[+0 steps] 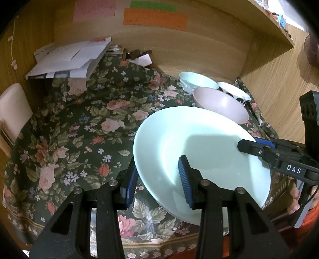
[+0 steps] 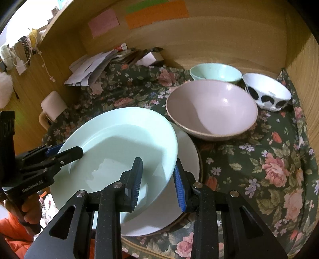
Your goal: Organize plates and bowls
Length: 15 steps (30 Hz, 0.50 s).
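Three bowls (image 2: 212,109) beyond the grippers; two stacked plates (image 2: 119,143) at them; three coloured notes (image 2: 157,14).

Your pale green plate (image 1: 201,147) and pink bowl (image 2: 213,107) look glossy, smooth ceramic; the flowered cloth (image 1: 79,127) is matt fabric; the back wall (image 1: 179,49) at the upper frame is smooth wood.

plate (image 2: 119,139) over plate (image 2: 189,151) — bowls (image 2: 213,107) behind
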Available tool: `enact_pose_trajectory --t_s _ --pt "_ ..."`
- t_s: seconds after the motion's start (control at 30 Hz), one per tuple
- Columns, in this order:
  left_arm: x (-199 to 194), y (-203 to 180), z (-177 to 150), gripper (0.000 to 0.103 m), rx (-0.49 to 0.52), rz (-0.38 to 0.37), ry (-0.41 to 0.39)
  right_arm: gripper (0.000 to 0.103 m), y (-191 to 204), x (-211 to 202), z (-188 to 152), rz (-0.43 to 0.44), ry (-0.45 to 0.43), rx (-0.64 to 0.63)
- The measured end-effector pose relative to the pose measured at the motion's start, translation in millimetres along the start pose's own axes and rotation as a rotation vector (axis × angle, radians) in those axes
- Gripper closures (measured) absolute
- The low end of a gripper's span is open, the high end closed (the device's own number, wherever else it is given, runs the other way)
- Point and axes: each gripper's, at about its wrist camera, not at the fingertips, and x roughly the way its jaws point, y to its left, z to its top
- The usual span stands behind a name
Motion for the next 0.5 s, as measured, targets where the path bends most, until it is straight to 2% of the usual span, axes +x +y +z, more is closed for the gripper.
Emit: enact_pose_trajectory --t_s 0.5 --pt "26 4 -6 0.063 -0.015 -0.003 0.066 0.075 -6 17 -7 0.002 0.053 0.045"
